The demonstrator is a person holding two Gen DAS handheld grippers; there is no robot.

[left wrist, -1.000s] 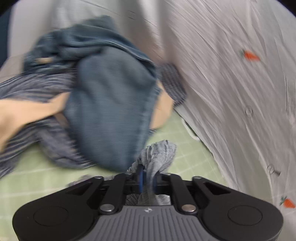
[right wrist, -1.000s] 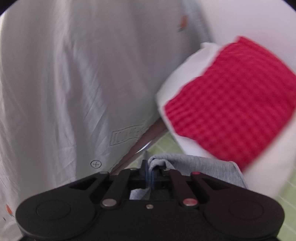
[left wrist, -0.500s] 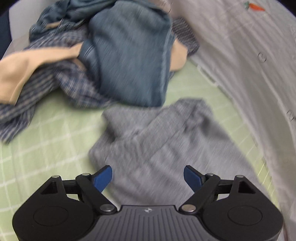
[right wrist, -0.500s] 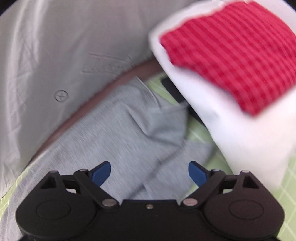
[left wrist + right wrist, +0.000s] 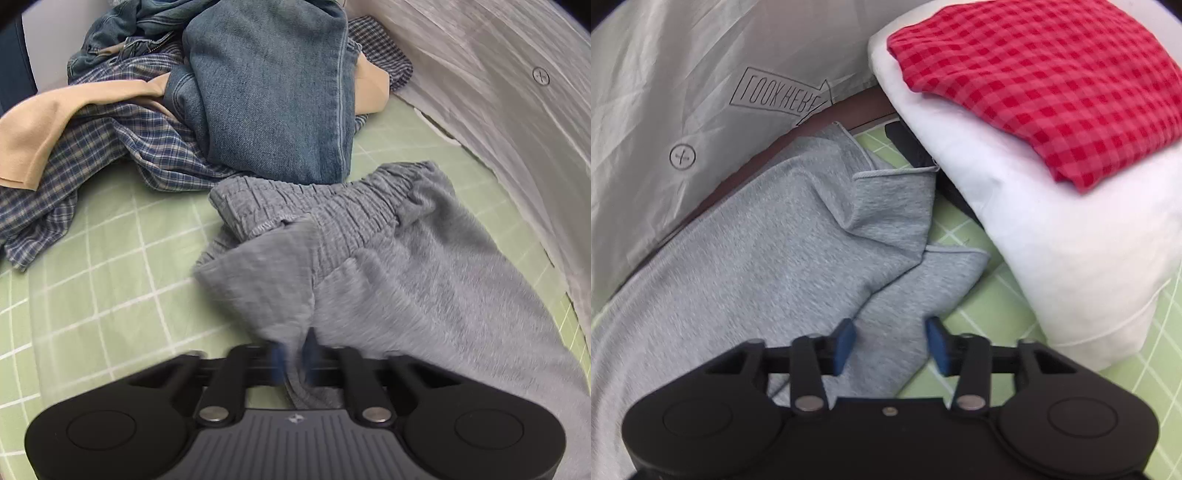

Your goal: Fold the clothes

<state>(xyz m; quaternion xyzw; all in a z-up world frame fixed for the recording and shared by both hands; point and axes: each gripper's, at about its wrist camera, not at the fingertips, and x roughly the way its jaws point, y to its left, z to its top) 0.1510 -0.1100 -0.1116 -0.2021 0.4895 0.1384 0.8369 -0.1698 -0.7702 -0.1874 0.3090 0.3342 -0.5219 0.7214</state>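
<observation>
Grey sweatpants: spread on the green gridded worktop, waistband toward the pile, leg hems near the white stack.
Left tool: jaws just closed – clamped on a fold of grey fabric.
Right tool: jaws just closing, still apart – grey leg between the pads.
Pile: jeans, blue plaid shirt, tan garment.
Folded stack: red checked cloth on white.
</observation>
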